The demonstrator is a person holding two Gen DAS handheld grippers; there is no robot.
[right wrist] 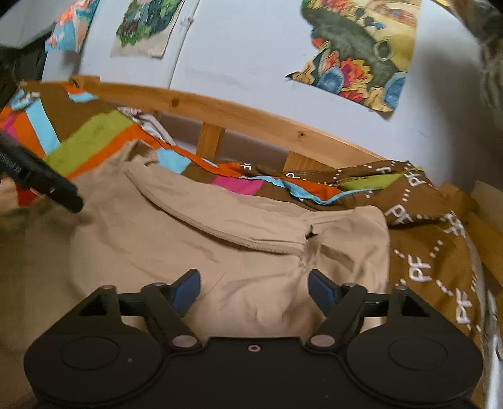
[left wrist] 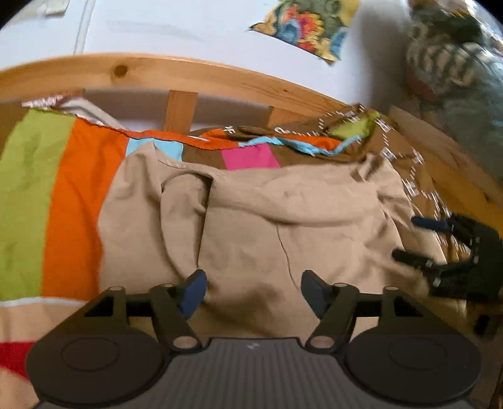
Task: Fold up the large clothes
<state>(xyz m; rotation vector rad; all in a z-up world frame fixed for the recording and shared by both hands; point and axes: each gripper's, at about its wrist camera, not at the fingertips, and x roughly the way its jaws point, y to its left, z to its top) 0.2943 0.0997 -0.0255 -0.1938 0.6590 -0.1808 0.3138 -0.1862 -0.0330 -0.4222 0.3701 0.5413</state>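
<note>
A striped bedcover [left wrist: 66, 201] lies on the wooden bed frame [left wrist: 176, 72]. The beige garment [right wrist: 195, 239] lies crumpled on this cover. Over it, the left gripper [left wrist: 253, 291] and right gripper [right wrist: 254, 288] are both wide, holding nothing.

Left wrist view: mounted behind the left gripper [left wrist: 253, 291], looking forward and slightly down along its fingers, close above the beige garment [left wrist: 251, 214] on the bed.
Right wrist view: mounted behind the right gripper [right wrist: 253, 289], same forward-down aim, close above the beige garment [right wrist: 220, 226].
Facing: both toward the wooden bed rail [left wrist: 195, 70] and the white wall [left wrist: 188, 28].
Shared scene: garment, striped bedcover [right wrist: 103, 132], bed rail [right wrist: 251, 116], flowered cloth on the wall [right wrist: 355, 56].
Cross-view: each camera catches the other gripper at its frame edge.
</note>
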